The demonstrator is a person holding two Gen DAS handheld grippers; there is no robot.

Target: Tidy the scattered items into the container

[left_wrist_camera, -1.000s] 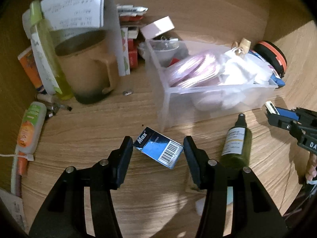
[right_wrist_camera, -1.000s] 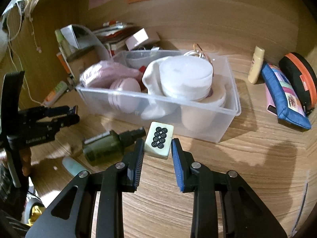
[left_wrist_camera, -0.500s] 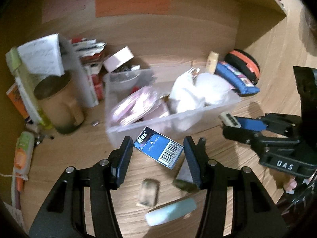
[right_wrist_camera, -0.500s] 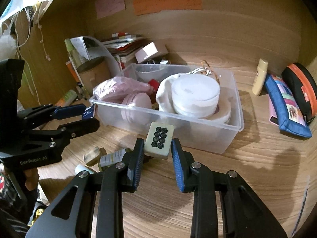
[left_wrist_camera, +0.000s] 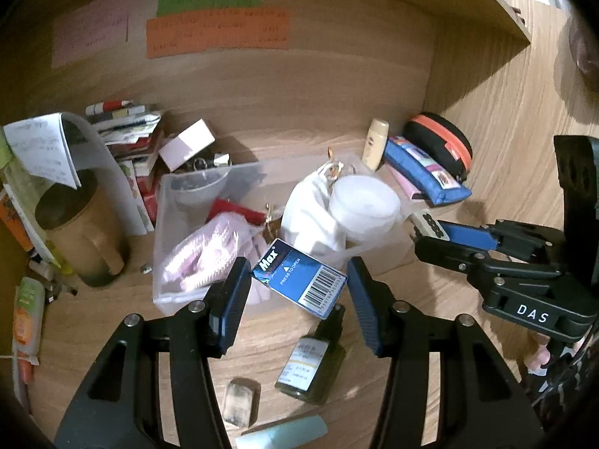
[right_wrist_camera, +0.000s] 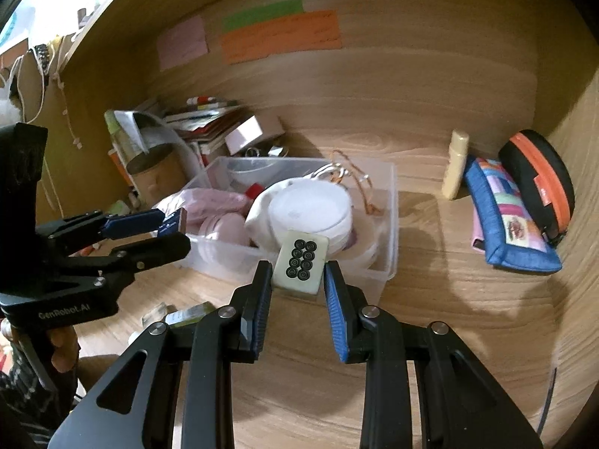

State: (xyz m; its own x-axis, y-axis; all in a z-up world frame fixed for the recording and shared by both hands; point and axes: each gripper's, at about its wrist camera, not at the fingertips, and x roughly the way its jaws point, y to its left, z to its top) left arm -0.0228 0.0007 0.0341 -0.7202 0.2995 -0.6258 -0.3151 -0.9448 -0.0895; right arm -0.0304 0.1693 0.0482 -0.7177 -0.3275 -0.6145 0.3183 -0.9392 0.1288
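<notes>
Light wood-grain desk surface (left_wrist_camera: 105,321) inside a wooden alcove, closed by a matching back panel and a side wall on the right. On the back panel, a pink sticky note (right_wrist_camera: 182,42), a green strip (right_wrist_camera: 262,15) and an orange strip (right_wrist_camera: 280,35), writing too blurred to read.

Near the middle of the desk, a clear plastic container (right_wrist_camera: 389,220), already crowded with a round white stack (right_wrist_camera: 309,209), white cloth, a pink plastic bag (left_wrist_camera: 209,250) and a red-capped item.

Left gripper (left_wrist_camera: 297,280) closed on a small blue box (left_wrist_camera: 297,277) marked "Max" with a barcode, held tilted in the air in front of the container's near wall. Right gripper (right_wrist_camera: 297,267) clamped on a cream mahjong tile (right_wrist_camera: 301,263) showing eight black circles, raised just in front of the container's near rim.

On the desk in the foreground, a dark green spray bottle (left_wrist_camera: 312,363) lying down, a small blurred block (left_wrist_camera: 239,400) beside it, and a pale teal tube (left_wrist_camera: 284,432) at the bottom edge.

To the left, a brown mug (left_wrist_camera: 80,232) under curled paper, stacked booklets (left_wrist_camera: 131,131) and a small pink-and-white box (left_wrist_camera: 187,144) behind the container. To the right, against the corner, a cream bottle (right_wrist_camera: 455,164), a blue patchwork pouch (right_wrist_camera: 513,224) and a black case with an orange zip (right_wrist_camera: 539,183).
</notes>
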